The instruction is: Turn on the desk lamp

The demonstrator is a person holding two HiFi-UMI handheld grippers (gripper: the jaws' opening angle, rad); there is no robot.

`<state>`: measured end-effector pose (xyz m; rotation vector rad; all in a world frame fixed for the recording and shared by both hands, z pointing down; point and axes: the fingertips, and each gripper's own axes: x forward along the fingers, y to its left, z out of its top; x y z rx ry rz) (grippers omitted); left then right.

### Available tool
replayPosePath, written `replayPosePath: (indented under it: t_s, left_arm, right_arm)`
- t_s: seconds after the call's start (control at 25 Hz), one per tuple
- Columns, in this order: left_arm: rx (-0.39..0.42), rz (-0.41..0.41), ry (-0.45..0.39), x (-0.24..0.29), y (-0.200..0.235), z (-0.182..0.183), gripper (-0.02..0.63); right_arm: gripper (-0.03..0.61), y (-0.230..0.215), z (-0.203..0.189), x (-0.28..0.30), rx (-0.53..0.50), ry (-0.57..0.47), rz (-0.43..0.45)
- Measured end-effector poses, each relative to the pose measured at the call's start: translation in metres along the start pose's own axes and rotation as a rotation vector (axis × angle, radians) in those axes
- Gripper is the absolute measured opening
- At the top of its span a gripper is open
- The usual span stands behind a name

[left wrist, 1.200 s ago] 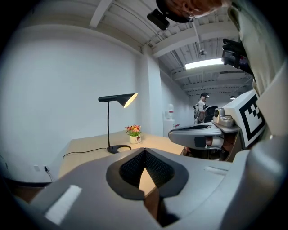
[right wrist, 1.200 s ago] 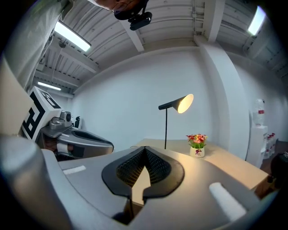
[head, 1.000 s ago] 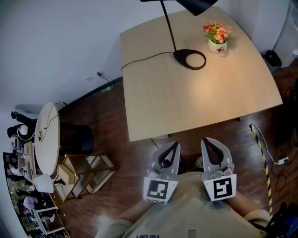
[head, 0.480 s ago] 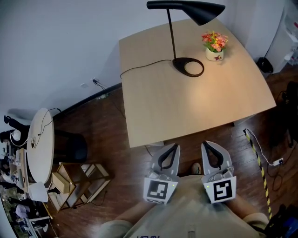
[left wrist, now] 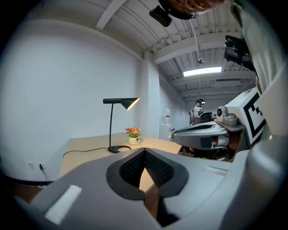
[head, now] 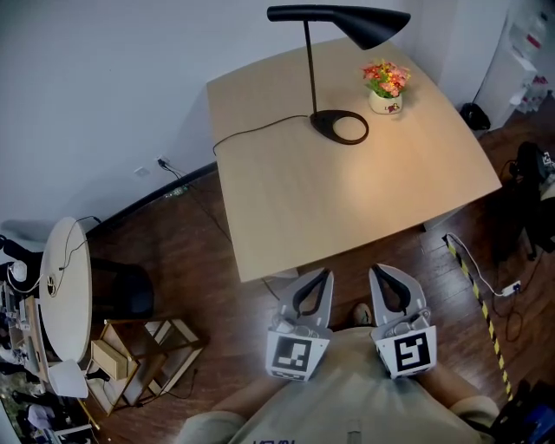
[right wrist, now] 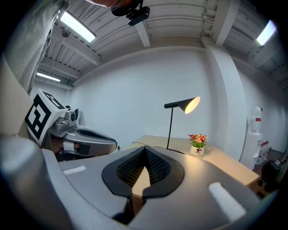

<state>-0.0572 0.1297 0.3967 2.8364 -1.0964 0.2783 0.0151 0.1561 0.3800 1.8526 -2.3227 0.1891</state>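
Black ring-based desk lamp (head: 368,26) at twelve o'clock on the wooden worktop (head: 347,199). Gripper views alone show its lit bulb. Left tongs (head: 325,274) and right tongs (head: 379,271) closed, empty.

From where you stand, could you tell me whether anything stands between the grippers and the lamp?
Nothing visible does. Only bare table lies between the shut left gripper and right gripper and the lamp. The flower pot stands right of the lamp's base, apart from it.

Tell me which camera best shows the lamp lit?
The right gripper view: it looks under the lamp, whose shade glows. The left gripper view shows less glow; the head view only the shade's dark top.
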Motion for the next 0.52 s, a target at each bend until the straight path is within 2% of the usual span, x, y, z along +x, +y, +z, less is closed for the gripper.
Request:
replayPosePath:
  t_s: [0.52]
  left_arm:
    - [0.013,-0.004,-0.002,-0.0106,0.0006,0.0012,-0.002]
  right_arm:
    - [-0.003,0.0075,0.0020,-0.0064,-0.004,-0.013,-0.004]
